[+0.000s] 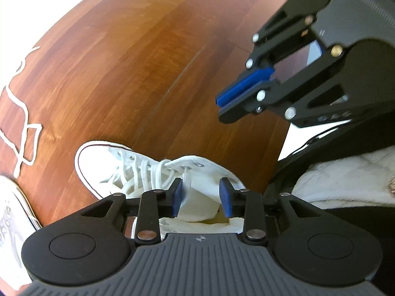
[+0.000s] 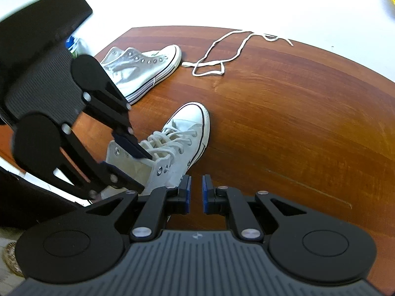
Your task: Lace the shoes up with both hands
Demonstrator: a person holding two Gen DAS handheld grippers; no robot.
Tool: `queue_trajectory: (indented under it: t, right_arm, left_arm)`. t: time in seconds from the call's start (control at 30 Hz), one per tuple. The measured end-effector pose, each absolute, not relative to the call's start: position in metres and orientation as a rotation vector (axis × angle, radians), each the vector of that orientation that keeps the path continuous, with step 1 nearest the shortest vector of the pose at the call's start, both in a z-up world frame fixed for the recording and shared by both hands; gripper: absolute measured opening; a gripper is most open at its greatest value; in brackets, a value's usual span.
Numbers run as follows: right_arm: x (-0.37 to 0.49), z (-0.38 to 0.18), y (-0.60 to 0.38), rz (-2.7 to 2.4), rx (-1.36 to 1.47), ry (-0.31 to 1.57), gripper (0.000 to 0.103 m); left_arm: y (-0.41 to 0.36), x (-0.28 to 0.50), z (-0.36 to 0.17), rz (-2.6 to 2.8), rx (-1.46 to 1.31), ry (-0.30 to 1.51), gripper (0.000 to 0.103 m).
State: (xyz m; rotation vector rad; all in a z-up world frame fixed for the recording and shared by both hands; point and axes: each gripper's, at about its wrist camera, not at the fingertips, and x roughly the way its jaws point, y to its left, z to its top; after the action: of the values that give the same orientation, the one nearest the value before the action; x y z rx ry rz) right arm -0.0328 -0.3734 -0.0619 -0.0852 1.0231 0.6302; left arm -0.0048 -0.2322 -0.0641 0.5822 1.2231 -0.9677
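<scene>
Left gripper (image 1: 201, 196) hung open over our laced shoe (image 2: 181, 139) on the table (image 2: 296, 123), its pads astride the tongue (image 1: 197, 202) and clear of it. Right gripper (image 2: 196, 193) was nearly clenched, empty, just beside the shoe's collar. Second shoe (image 2: 143, 70) and loose lace (image 2: 217, 59) lay well apart. We judged lace ends should be found before re-gripping. No readable brand or writing seen

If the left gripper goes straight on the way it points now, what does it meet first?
Most likely the tongue of the laced white shoe: it stands between the open pads of the left gripper, with the shoe's opening right behind. Depth is hard to judge in this fisheye view.
</scene>
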Motion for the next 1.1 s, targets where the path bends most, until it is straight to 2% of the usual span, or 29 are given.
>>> queue_trajectory:
  t: [0.6,0.8,1.1]
  right_arm:
    - [-0.031,-0.065,-0.382,0.677,-0.098,1.020,0.010]
    - [-0.020,-0.062,-0.392,0.728,0.075,1.028,0.010]
    - [-0.026,-0.082,-0.359,0.959,-0.346,0.958,0.010]
  left_arm:
    - [-0.221,0.011,-0.079,-0.955,0.381,1.245,0.037]
    - [-0.226,0.004,-0.078,-0.981,0.446,1.197,0.038]
    - [-0.229,0.004,-0.079,-0.998,0.475,1.198,0.038]
